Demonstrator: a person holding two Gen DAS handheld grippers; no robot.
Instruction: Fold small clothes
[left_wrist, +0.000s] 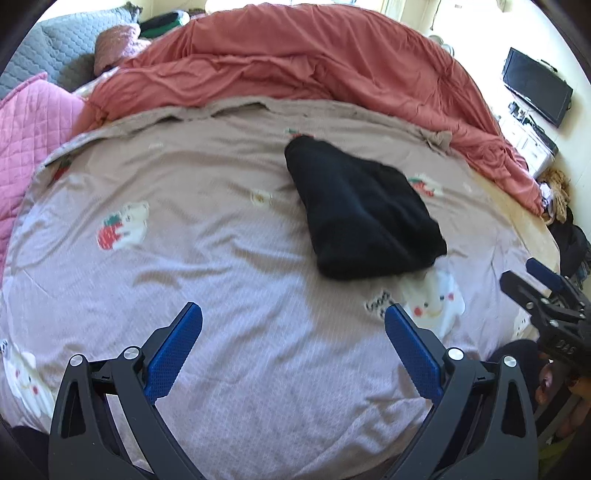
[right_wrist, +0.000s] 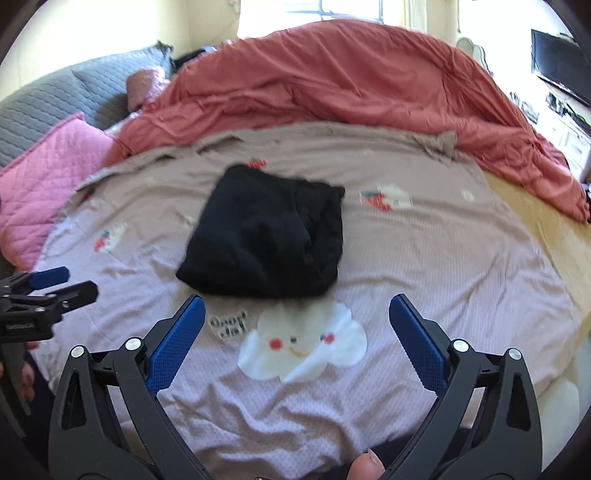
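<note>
Left wrist view: the left gripper (left_wrist: 293, 325) hangs low over the near part of the bed, its two blue-padded fingers (left_wrist: 173, 350) spread wide with nothing between them, aimed forward across the printed bedsheet (left_wrist: 221, 258). The folded black garment (left_wrist: 364, 210) lies ahead and to the right of it, flat on the sheet and clear of both fingers. At the right edge of this view the right gripper (left_wrist: 532, 280) comes in from the side, tilted, with part of the hand (left_wrist: 550, 384) that holds it showing below; its jaws stand apart there too.

In the right wrist view the right gripper (right_wrist: 297, 314) is level and pointed straight at the garment (right_wrist: 266, 236), fingers wide open and empty, the left fingertip just short of the garment's near edge without touching it. A white smiling-cloud print (right_wrist: 303, 343) on the sheet sits between the fingers, just this side of the garment. A fingertip of the person (right_wrist: 364, 467) shows at the bottom edge under the gripper. The left gripper (right_wrist: 64, 282) appears at the left edge, lying roughly sideways, jaws parted.

The garment is a compact, thick bundle with a fold line along its right side. Beyond it a coral-red duvet (right_wrist: 351, 85) is heaped across the far half of the bed, and a pink quilted pillow (right_wrist: 48, 184) lies at the left.
</note>
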